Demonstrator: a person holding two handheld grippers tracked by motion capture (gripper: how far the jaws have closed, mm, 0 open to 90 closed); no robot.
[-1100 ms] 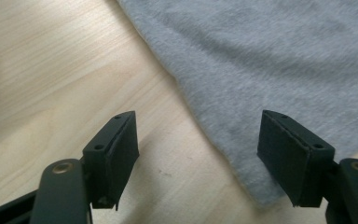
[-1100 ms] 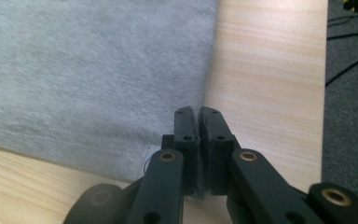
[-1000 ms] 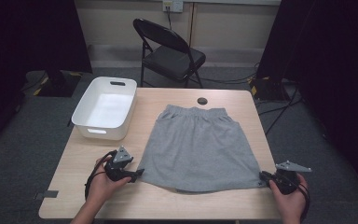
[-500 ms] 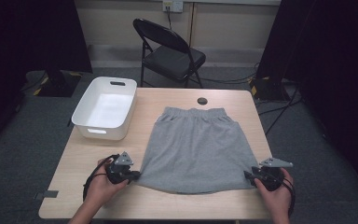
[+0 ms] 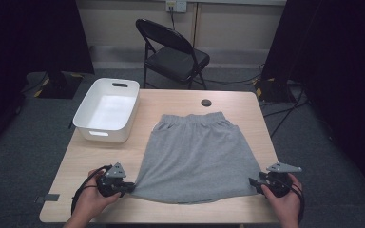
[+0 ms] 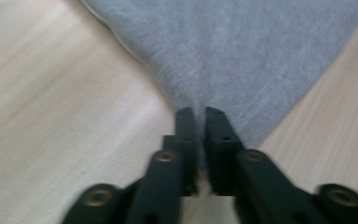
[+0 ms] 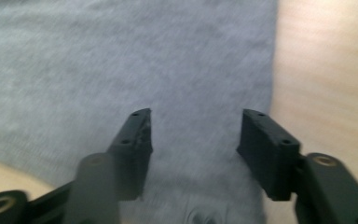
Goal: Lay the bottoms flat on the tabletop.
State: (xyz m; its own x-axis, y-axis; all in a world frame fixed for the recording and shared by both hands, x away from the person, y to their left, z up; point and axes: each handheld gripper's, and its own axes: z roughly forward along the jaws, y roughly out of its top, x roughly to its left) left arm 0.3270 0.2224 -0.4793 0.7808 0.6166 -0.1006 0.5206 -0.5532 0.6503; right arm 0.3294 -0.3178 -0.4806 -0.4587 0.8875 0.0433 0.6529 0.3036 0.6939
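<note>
Items counted: one grey skirt [image 5: 197,159], one white plastic bin [image 5: 107,110], one small black round object [image 5: 206,102], one folding chair [image 5: 173,52] and two hand-held grippers. Skirt lies flat at the centre of the wooden table [image 5: 100,154], waistband toward 12 o'clock, hem toward 6 o'clock. Left gripper [image 6: 196,116] sits at the hem corner at 7 o'clock; its jaws are nearly together, pinching the cloth corner, having just eased slightly apart. Right gripper [image 7: 193,128] sits at the hem corner at 5 o'clock; its jaws stand moderately wide and have just been opening, with fabric below and between them but the pads not pressing on it. Bin stands at 10 o'clock, apart from the skirt. Bare tabletop remains along the 6 o'clock edge and on both sides of the skirt; chair stands beyond the table at 12 o'clock.
</note>
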